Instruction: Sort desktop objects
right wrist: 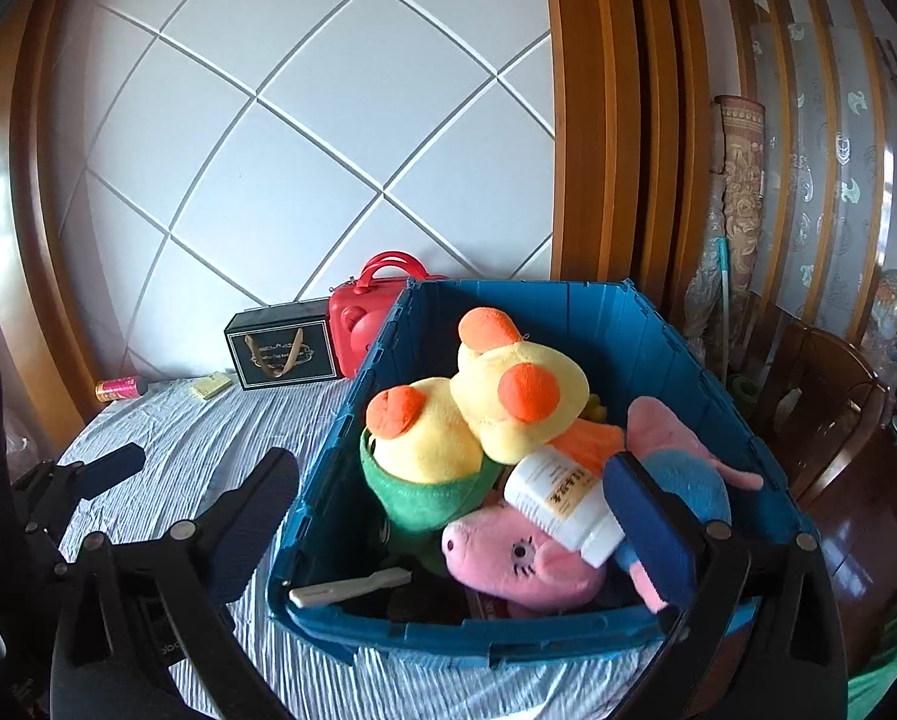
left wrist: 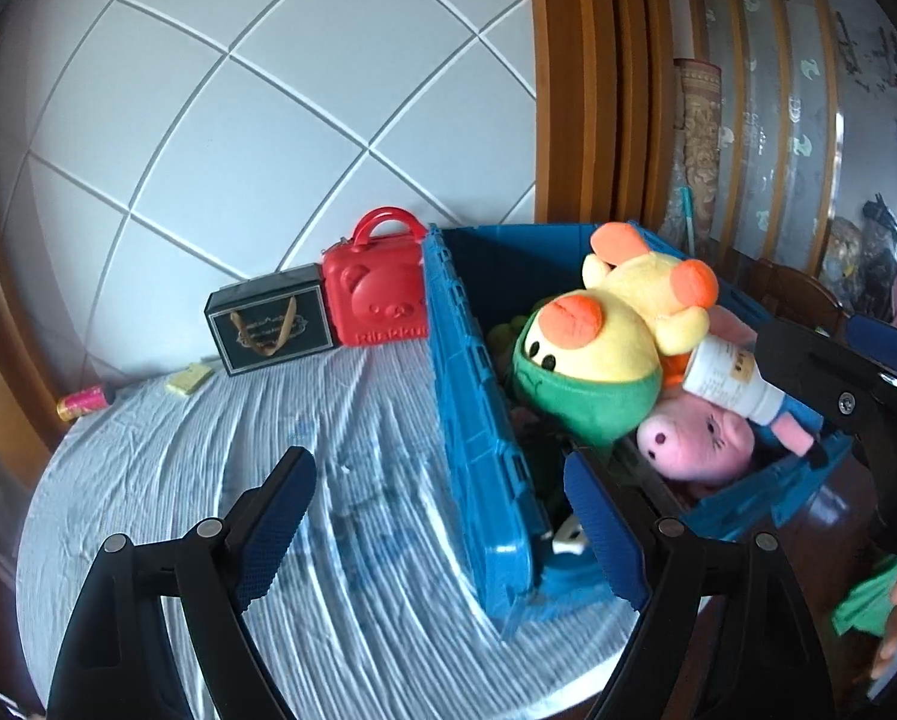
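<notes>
A blue plastic crate stands on the striped cloth. It holds a yellow duck plush, a pink pig plush, a white bottle lying on the toys, and a white flat tool. My right gripper is open and empty, its jaws straddling the crate's near left wall. My left gripper is open and empty, straddling the crate's left wall. The right gripper's body shows at the right in the left wrist view.
A black gift box and a red bear case stand at the back by the wall. A yellow pad and a pink-gold roll lie at the back left. A wooden chair stands at the right.
</notes>
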Tool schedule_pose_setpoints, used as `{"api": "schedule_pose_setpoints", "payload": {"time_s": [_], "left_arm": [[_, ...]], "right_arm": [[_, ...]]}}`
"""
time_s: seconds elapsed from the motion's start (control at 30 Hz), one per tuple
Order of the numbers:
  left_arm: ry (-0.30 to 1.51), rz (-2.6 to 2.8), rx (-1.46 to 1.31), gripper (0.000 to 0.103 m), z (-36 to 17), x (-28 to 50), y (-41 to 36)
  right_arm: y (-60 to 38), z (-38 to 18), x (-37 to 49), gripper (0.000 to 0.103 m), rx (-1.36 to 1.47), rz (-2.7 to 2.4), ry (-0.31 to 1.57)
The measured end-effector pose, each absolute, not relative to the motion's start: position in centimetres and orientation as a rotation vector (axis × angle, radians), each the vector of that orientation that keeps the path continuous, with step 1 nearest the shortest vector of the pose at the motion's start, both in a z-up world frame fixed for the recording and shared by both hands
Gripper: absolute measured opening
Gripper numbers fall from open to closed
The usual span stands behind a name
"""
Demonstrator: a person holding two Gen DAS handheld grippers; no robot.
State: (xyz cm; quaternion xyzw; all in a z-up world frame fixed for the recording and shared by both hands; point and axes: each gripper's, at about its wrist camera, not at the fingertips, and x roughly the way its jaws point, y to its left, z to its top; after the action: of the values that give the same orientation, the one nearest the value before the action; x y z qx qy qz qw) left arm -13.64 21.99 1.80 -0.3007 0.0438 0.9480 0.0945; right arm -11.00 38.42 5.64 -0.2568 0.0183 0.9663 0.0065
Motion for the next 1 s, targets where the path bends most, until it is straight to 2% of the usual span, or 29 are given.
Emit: {"api": "schedule_pose_setpoints", "payload": {"time_s": [0.47, 0.7, 1.0], "left_arm": [[0.123, 2.852, -0.919, 0.086, 0.7, -7.4, 17.4], [0.120, 2.848, -0.907, 0.086, 0.5, -6.0, 16.3], [0.100, 2.864, -0.870, 0.085, 1.1, -5.5, 15.9]], "right_arm": [[33.1, 2.3, -3.6, 0.103, -0.889, 3.002, 0.035], [33.4, 2.6, -1.5, 0.103, -0.840, 2.966, 0.084], [33.7, 2.4, -1.2, 0.103, -0.867, 2.922, 0.059]]}}
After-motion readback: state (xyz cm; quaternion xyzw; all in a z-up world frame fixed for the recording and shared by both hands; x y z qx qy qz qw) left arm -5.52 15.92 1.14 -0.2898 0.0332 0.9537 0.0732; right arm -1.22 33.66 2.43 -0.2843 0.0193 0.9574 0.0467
